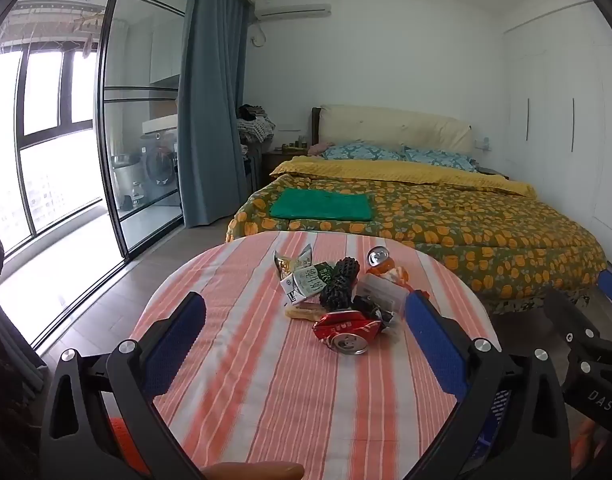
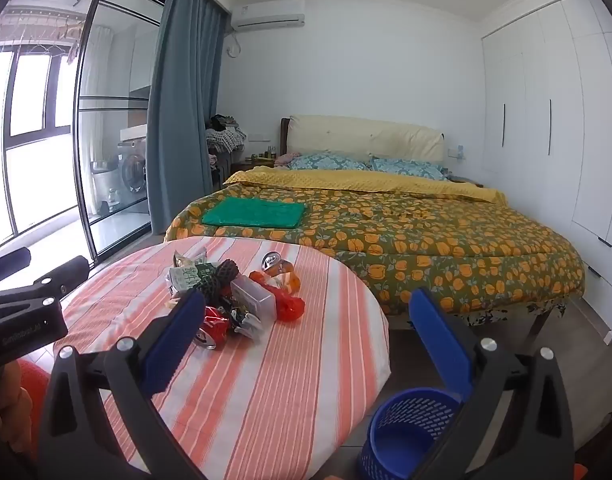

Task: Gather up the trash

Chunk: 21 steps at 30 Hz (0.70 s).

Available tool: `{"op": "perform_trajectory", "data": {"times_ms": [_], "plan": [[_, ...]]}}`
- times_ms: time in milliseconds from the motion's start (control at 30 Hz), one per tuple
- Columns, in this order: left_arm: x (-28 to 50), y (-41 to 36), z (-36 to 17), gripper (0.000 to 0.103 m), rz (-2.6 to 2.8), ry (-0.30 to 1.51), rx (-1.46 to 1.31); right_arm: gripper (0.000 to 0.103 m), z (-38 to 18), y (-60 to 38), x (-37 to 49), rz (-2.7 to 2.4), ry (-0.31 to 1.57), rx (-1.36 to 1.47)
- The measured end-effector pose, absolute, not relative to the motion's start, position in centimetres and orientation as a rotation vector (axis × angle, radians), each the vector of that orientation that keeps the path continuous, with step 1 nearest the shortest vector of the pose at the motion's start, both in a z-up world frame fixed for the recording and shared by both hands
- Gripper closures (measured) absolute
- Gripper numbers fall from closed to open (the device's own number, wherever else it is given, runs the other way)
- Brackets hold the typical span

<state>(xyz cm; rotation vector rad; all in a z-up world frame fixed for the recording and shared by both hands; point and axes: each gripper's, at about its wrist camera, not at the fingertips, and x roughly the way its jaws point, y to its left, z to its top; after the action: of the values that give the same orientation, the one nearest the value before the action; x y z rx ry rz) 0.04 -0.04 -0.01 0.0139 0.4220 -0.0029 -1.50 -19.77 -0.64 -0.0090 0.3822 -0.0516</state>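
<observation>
A heap of trash lies on a round table with an orange-striped cloth (image 1: pixel 265 380): a crushed red can (image 1: pixel 344 332), a green-and-white milk carton (image 1: pixel 306 284), a black foam net sleeve (image 1: pixel 340 286), a snack wrapper (image 1: pixel 291 262), an upright can (image 1: pixel 378 258), orange peel and a clear plastic box (image 2: pixel 253 295). My left gripper (image 1: pixel 306 320) hovers open over the near side of the table, the heap just beyond its fingertips. My right gripper (image 2: pixel 306 312) is open too, above the table's right edge, nothing between its blue pads. A blue mesh bin (image 2: pixel 406 432) stands on the floor below the right gripper.
A bed with a pumpkin-print quilt (image 2: pixel 426 240) and a folded green cloth (image 2: pixel 253 212) lies right behind the table. Glass sliding doors (image 1: pixel 117 140) and a blue curtain (image 1: pixel 209 120) are to the left, white wardrobes (image 2: pixel 546 120) to the right. Wooden floor surrounds the table.
</observation>
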Motion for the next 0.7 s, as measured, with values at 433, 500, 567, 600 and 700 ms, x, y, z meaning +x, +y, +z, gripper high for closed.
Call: {"op": "perform_trajectory", "data": {"times_ms": [433,500,567,600,700], "plan": [[0.06,0.03,-0.02,0.004,0.000,0.424,0.008,0.005,-0.67,-19.79,-1.46,-0.049,0.387,-0.013],[0.06,0.05,-0.01,0.004,0.000,0.424,0.009,0.005,-0.63,-19.85,-1.46,-0.050,0.388,-0.013],[0.07,0.09,-0.01,0.004,0.000,0.423,0.009,0.005,-0.66,-19.69,-1.53,-0.051,0.383,-0.017],[0.07,0.05,-0.02,0.004,0.000,0.424,0.008,0.005,-0.70,-19.72,-1.49,-0.051,0.384,-0.018],[0.08,0.05,-0.02,0.004,0.001,0.424,0.008,0.005,-0.71,-19.72,-1.48,-0.051,0.385,-0.018]]}}
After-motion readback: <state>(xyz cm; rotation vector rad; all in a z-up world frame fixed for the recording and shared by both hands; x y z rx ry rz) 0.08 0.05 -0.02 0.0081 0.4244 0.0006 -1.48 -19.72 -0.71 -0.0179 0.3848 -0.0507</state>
